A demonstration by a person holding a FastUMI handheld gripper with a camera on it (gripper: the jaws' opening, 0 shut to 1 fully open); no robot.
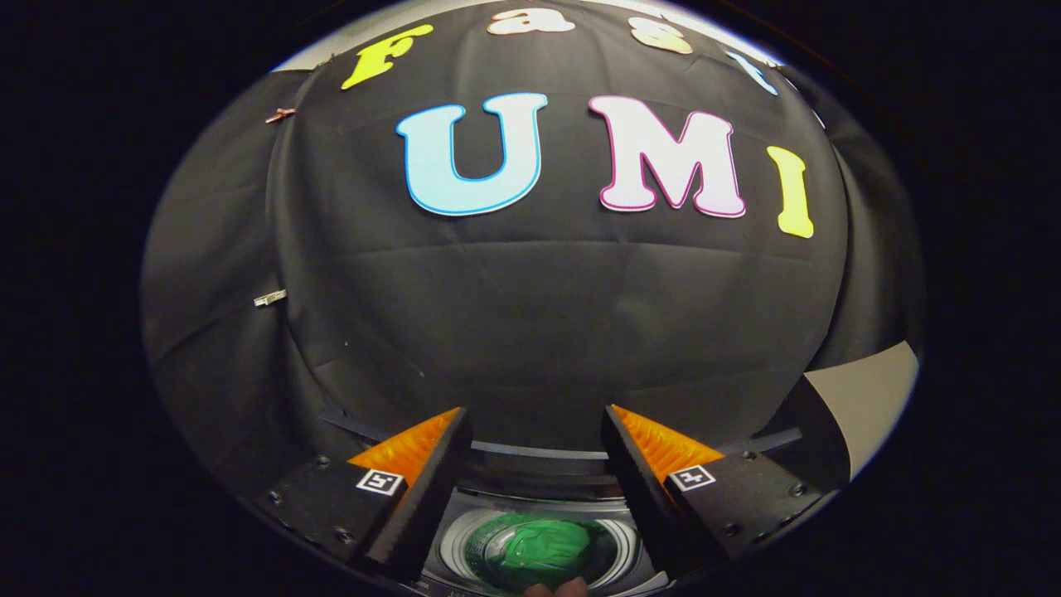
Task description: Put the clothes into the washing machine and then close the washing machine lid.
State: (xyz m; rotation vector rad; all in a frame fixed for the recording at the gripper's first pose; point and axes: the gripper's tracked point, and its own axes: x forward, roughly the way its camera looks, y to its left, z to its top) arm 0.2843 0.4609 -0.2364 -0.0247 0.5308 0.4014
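A fisheye view looks forward along a handheld gripper (535, 431) whose 2 fingers rise from the bottom of the scene. The fingers stand well apart, with a wide gap between them, and nothing is held or pressed by either one. Each finger carries a small square marker near its base, and ribbed pads (410, 448) face inward on both. Below and between the fingers sits the washing machine (452, 543), seen from above, its top opening uncovered. Inside the round drum lies a green piece of clothing (535, 551), bunched into a crumpled heap and resting near the middle of the drum, beneath the gap between the fingers and apart from both. The pale ring of the drum's rim curves around the cloth. Just in front of the drum, at the very bottom of the scene, a small part of a person's fingertips (555, 589) is visible. Beyond the fingers hangs a black cloth wall (547, 323), creased with faint horizontal folds. To the right of that cloth, a strip of pale surface (870, 398) shows past its edge.
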